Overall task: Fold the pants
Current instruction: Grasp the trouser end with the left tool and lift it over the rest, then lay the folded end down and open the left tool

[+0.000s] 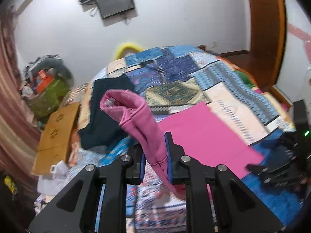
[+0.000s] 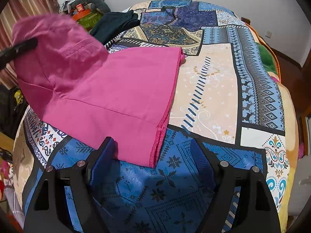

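The pink pants [image 2: 116,89] lie on the patchwork bedspread [image 2: 213,89], legs stacked flat and hems toward the right. My left gripper [image 1: 155,151] is shut on the waist end of the pink pants [image 1: 140,120] and holds it lifted above the bed; it shows in the right wrist view [image 2: 19,48] at the upper left. My right gripper [image 2: 153,151] is open and empty, low over the bed just in front of the leg hems. It shows in the left wrist view [image 1: 276,167] at the right edge.
A dark navy garment [image 1: 105,112] lies on the bed's far left side. A cardboard box [image 1: 56,130] and a pile of clutter [image 1: 46,83] sit on the floor left of the bed. A wooden door [image 1: 266,29] stands at the back right.
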`<move>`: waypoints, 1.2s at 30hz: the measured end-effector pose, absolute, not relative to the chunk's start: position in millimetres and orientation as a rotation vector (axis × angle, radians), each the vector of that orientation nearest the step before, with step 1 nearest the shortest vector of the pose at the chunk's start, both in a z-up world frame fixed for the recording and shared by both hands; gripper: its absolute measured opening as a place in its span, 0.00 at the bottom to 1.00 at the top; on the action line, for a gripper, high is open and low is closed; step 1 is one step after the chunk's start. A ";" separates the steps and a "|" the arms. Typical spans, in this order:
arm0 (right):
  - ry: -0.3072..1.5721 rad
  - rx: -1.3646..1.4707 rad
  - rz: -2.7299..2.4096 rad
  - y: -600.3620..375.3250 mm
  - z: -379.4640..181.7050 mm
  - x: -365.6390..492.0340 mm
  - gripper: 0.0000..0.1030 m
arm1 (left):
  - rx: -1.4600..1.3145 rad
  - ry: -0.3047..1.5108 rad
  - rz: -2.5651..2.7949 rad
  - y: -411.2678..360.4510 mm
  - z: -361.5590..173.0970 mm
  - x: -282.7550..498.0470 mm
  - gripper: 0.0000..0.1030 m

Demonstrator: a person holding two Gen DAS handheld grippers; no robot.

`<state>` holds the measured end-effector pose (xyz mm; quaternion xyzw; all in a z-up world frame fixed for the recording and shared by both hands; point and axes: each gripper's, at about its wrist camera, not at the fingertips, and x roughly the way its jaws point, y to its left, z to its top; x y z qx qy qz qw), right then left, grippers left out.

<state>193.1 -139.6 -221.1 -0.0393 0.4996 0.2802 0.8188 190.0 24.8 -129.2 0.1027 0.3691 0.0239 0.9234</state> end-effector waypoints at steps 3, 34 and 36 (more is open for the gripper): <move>1.063 -0.081 0.597 -139.6 -221.0 192.9 0.75 | 0.180 0.770 -0.020 11.4 -124.9 199.5 0.15; 1.056 -0.070 0.593 -138.7 -218.1 190.9 0.75 | 0.115 0.902 -0.175 -10.5 -146.1 213.3 0.70; 1.048 -0.074 0.598 -139.0 -213.9 189.4 0.75 | 0.116 0.892 -0.133 3.7 -142.6 221.9 0.73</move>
